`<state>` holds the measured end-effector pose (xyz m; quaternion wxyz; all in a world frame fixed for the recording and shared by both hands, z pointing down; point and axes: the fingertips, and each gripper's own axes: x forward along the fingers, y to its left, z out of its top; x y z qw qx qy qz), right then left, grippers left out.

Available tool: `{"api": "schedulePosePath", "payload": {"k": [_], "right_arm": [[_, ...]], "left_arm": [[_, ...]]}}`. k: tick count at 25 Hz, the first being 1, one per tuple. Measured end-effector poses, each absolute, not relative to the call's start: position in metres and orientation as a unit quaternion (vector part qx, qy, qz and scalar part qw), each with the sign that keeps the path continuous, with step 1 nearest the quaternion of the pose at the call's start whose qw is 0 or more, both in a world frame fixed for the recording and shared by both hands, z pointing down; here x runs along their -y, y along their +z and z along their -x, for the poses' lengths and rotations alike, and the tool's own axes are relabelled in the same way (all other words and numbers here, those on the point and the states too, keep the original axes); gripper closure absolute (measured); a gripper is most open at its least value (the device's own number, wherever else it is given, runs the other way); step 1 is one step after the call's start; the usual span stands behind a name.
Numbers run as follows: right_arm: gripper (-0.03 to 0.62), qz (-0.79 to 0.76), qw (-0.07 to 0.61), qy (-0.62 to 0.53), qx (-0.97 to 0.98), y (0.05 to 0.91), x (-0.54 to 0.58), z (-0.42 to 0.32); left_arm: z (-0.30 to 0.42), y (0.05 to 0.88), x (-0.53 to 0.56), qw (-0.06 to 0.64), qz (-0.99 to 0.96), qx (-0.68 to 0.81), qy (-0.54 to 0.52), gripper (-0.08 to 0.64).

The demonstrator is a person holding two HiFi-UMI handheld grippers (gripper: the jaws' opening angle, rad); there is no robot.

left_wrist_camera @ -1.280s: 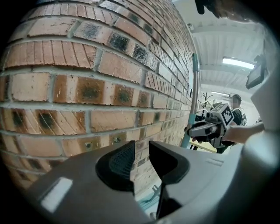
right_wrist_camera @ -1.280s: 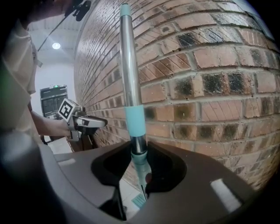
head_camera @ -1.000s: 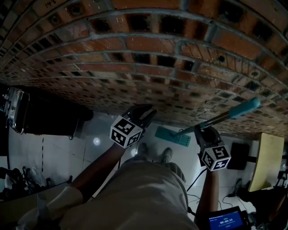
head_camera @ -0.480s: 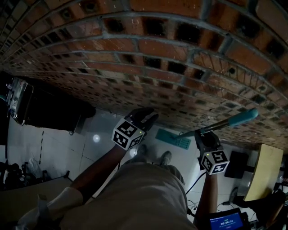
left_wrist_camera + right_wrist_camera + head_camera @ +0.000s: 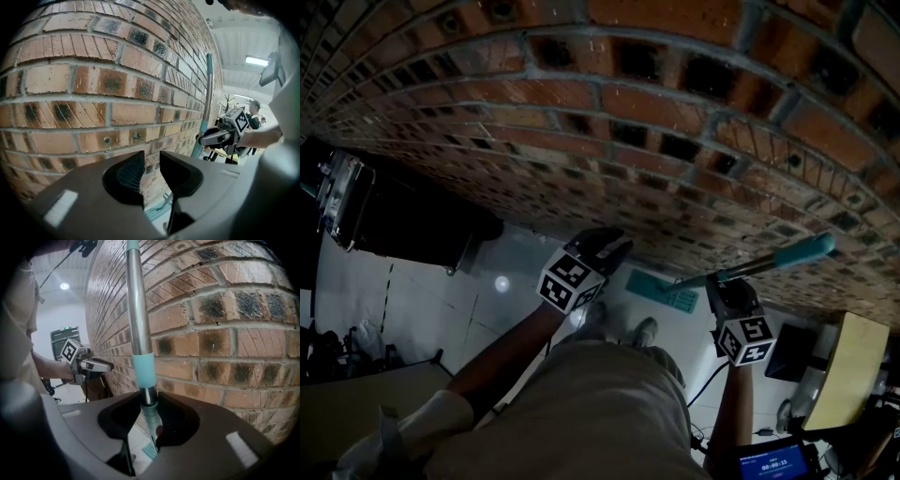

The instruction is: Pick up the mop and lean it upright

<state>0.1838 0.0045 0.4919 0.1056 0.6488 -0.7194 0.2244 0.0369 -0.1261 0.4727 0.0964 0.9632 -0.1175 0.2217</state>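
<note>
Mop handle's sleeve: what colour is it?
Teal plastic sleeve on a silver metal pole; clearest in the right gripper view.

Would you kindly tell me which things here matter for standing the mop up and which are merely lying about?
Job in hand: mop; right gripper, clamped on its pole; brick wall to lean it on.
Lying about: black case; yellow board; small screen.

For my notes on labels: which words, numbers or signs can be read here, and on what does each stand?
"00:00:15", as best I can tell: small screen, head view's lower right.
Line above it on that screen: too small to read.
Marker cubes: square patterns only, no words.
</note>
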Motion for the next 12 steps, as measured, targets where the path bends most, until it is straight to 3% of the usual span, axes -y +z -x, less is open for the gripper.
{"api": "schedulePosePath", "payload": {"k": [12], "right_arm": [[0.474,-0.632,0.125,0.239,0.727,0.532,0.006,-0.182]], "left_arm": [[-0.024,0.49,0.13,0.103,-0.956,0.141,0.237,0.439]]}}
